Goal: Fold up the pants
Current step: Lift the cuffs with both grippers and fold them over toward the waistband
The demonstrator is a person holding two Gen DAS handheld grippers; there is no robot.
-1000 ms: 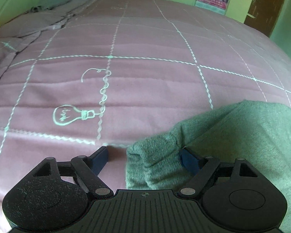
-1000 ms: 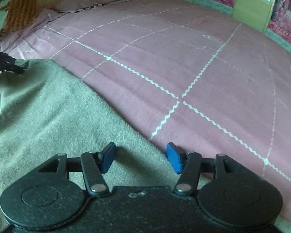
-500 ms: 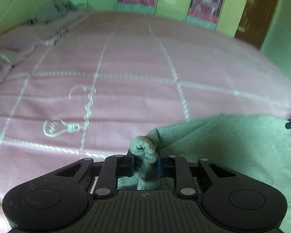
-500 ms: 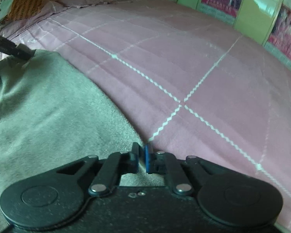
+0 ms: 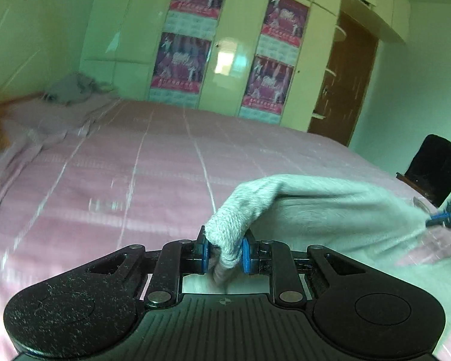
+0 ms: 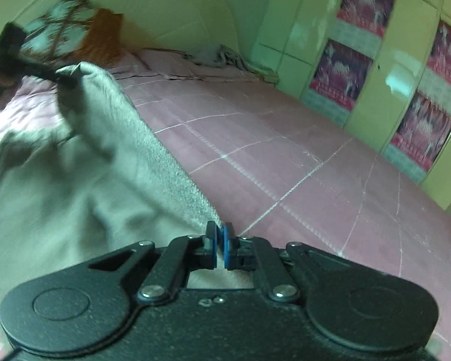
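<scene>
The grey knit pants [image 5: 330, 210] lie on a pink bed and are lifted at one edge. My left gripper [image 5: 224, 254] is shut on a bunched corner of the pants and holds it above the bed. My right gripper [image 6: 220, 245] is shut on the other end of the same ribbed edge of the pants [image 6: 75, 186]. The cloth hangs stretched between the two grippers. In the right wrist view the left gripper [image 6: 45, 75] shows at the far left, holding the raised corner. In the left wrist view the right gripper [image 5: 448, 215] shows at the right edge.
The pink bedspread with white grid lines [image 5: 135, 180] spreads ahead. A grey crumpled cloth [image 5: 69, 90] and pillows [image 6: 102, 39] lie at the head of the bed. Wardrobe doors with posters [image 5: 225, 60] stand behind. A dark chair [image 5: 433, 165] is at the right.
Both grippers closed on the pants edge, then rose and tilted upward, lifting the cloth off the bed. The views now show the wardrobe and walls.
</scene>
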